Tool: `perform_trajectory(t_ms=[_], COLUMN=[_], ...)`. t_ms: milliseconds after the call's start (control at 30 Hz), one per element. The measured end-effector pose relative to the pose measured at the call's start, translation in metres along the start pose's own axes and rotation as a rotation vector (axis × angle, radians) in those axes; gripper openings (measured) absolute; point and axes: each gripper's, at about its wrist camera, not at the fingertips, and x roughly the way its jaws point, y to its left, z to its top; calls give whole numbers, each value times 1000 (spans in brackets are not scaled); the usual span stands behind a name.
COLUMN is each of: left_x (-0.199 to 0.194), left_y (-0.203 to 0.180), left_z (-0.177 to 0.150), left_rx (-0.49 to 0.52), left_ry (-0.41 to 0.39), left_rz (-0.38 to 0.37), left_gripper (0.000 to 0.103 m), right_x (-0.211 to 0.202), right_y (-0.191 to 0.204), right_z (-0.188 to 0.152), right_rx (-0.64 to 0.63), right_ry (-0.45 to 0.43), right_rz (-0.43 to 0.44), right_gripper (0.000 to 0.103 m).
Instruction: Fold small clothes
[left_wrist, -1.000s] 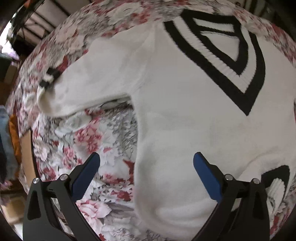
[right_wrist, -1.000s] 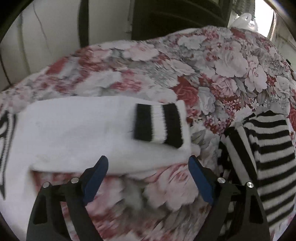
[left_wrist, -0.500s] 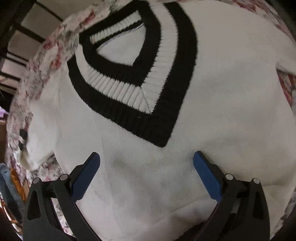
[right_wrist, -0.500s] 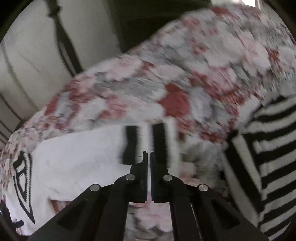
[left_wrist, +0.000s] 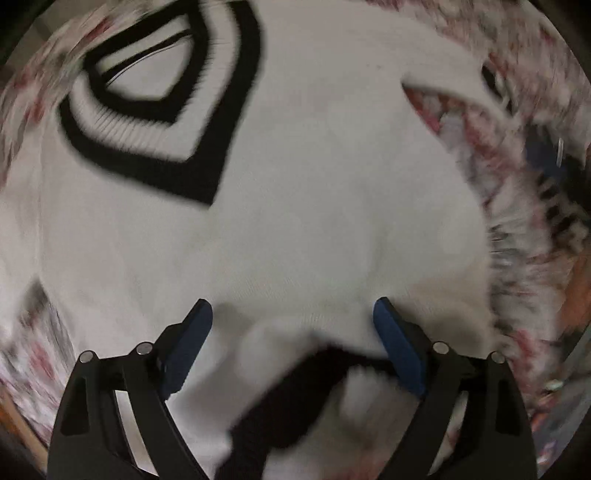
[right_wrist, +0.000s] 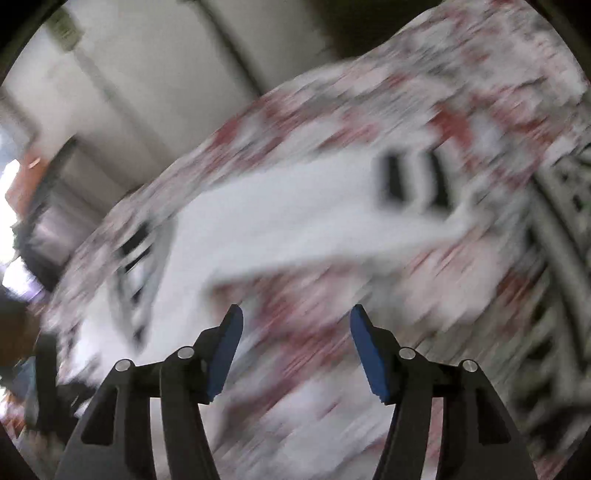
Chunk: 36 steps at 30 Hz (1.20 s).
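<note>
Your left tool (left_wrist: 291, 328) is spread wide, blue pads (left_wrist: 186, 347) apart w/ nothing pinched, hovering over the lower body of the white sweater (left_wrist: 314, 206). Sweater fills most of the left wrist view, lying spread on the floral cloth (left_wrist: 476, 125). Its black-and-white V-neck collar (left_wrist: 162, 92) sits upper left, point of the V aimed down toward the tool. Below and between the pads there's a black band w/ white beside it (left_wrist: 295, 391), close to the lens and too blurred to say exactly which part of the garment it is. One sleeve runs off to the upper right; floral cloth shows in the gap between sleeve and body.

Your right tool (right_wrist: 295, 332) is also spread, pads (right_wrist: 227, 350) apart, holding nothing, over bare floral cloth (right_wrist: 303, 321) just below the sleeve (right_wrist: 295, 221). Sleeve stretches across the right wrist view, its black-and-white striped cuff (right_wrist: 413, 184) at the right end, away from the tool. Collar shows faintly at left, smeared. Striped fabric (right_wrist: 557, 229) lies at the right edge, near the cuff; can't tell if they touch. Both views carry heavy motion blur, right one esp.
</note>
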Motion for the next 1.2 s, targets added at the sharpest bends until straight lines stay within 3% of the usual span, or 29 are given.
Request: perform_trajectory(t_ms=[100, 167, 233, 333, 367, 467, 533, 567, 600, 667, 733, 800, 967, 1033, 1167, 1200], left_x=[-36, -45, -49, -39, -37, -31, -28, -24, -22, -18, -16, -11, -23, -29, -42, -47], left_y=[36, 49, 59, 62, 62, 50, 64, 68, 75, 87, 97, 96, 86, 83, 82, 82], left_z=[-25, -65, -82, -102, -117, -136, -135, -135, -133, -132, -135, -140, -159, -163, -171, -175], left_rx=[-127, -190, -229, -259, -249, -211, -318, -374, -422, -518, -601, -639, -651, -669, -715, -730], left_ry=[-60, -81, -81, -32, -27, -8, -11, -19, -25, -26, -36, -32, -69, -79, -81, -94], left_rz=[-86, -55, -16, -64, -91, -79, -126, -163, -197, -262, -308, -332, -382, -379, -387, -395], left_gripper=[88, 88, 88, 88, 88, 88, 88, 88, 88, 86, 75, 71, 72, 78, 82, 82], right_x=[-7, -3, 4, 19, 26, 33, 39, 42, 45, 40, 26, 6, -30, -27, -12, -9], right_y=[31, 43, 52, 67, 74, 91, 91, 91, 91, 92, 91, 84, 42, 27, 34, 38], right_z=[-40, -62, -76, -90, -94, -93, -93, -93, -94, -95, -93, -90, -89, -95, -112, -114], right_rx=[5, 23, 57, 132, 148, 159, 221, 244, 257, 268, 238, 210, 194, 237, 252, 242], right_ry=[139, 240, 308, 400, 434, 432, 428, 424, 425, 399, 374, 359, 339, 381, 430, 427], right_rz=[158, 218, 275, 355, 372, 377, 431, 442, 436, 412, 394, 375, 274, 302, 316, 321], right_gripper=[62, 62, 62, 65, 70, 75, 56, 22, 15, 15, 14, 14, 14, 14, 40, 42])
